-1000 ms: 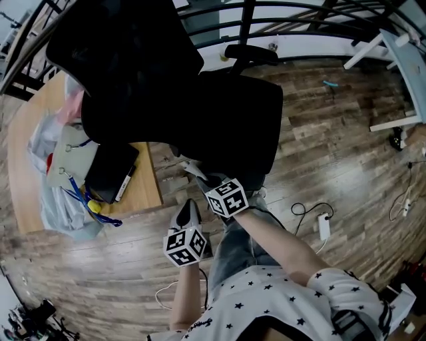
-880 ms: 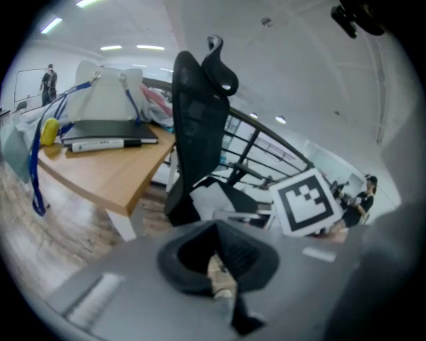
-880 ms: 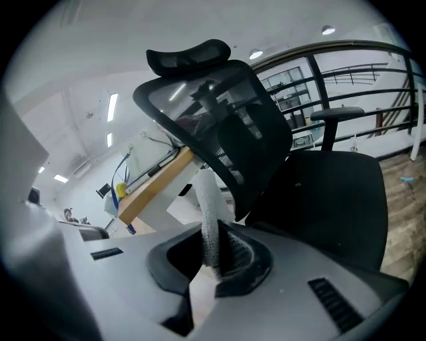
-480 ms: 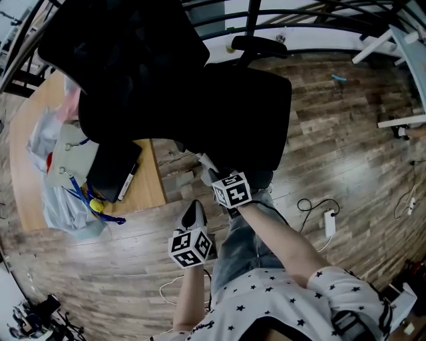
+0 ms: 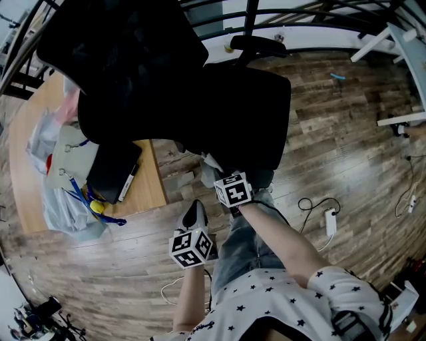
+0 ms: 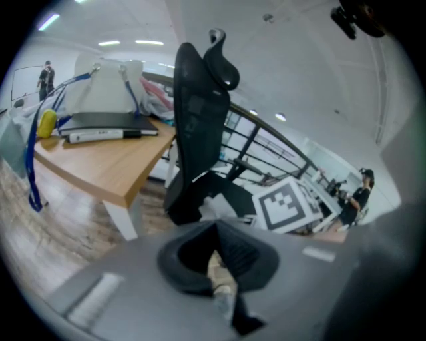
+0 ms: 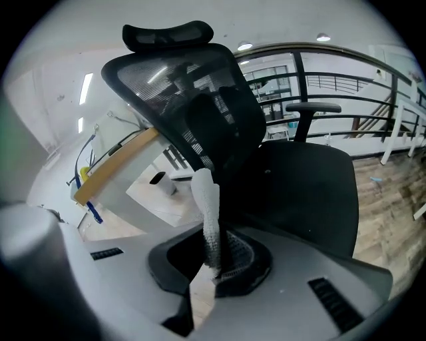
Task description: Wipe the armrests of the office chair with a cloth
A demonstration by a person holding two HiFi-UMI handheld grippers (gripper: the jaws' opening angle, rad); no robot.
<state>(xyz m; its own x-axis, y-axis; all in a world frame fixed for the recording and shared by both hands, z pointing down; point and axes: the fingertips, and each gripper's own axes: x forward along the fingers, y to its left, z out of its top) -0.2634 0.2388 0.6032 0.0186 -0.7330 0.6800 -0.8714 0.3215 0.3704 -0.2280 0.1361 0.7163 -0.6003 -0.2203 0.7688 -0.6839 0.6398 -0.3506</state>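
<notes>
The black office chair (image 5: 219, 113) fills the upper middle of the head view, with its seat toward me. One armrest (image 5: 256, 45) shows on its far side; in the right gripper view this armrest (image 7: 313, 106) stands beyond the seat. My right gripper (image 5: 214, 172) is at the seat's front edge, shut on a white cloth (image 5: 210, 162). In the right gripper view the cloth (image 7: 206, 206) sticks up from between the jaws of the right gripper (image 7: 214, 256). My left gripper (image 5: 193, 208) hangs lower, over the floor, with its jaws together and nothing in them. A near-side armrest cannot be made out.
A wooden table (image 5: 143, 190) stands left of the chair with a black notebook (image 5: 112, 170), a pen, a plastic bag (image 5: 46, 143) and a blue lanyard. A black railing (image 5: 299, 10) runs behind the chair. A white power strip (image 5: 331, 223) with its cable lies on the floor at right.
The chair and both grippers have shifted slightly right in the view since a second ago. The right gripper still holds the cloth at the seat's front edge.
</notes>
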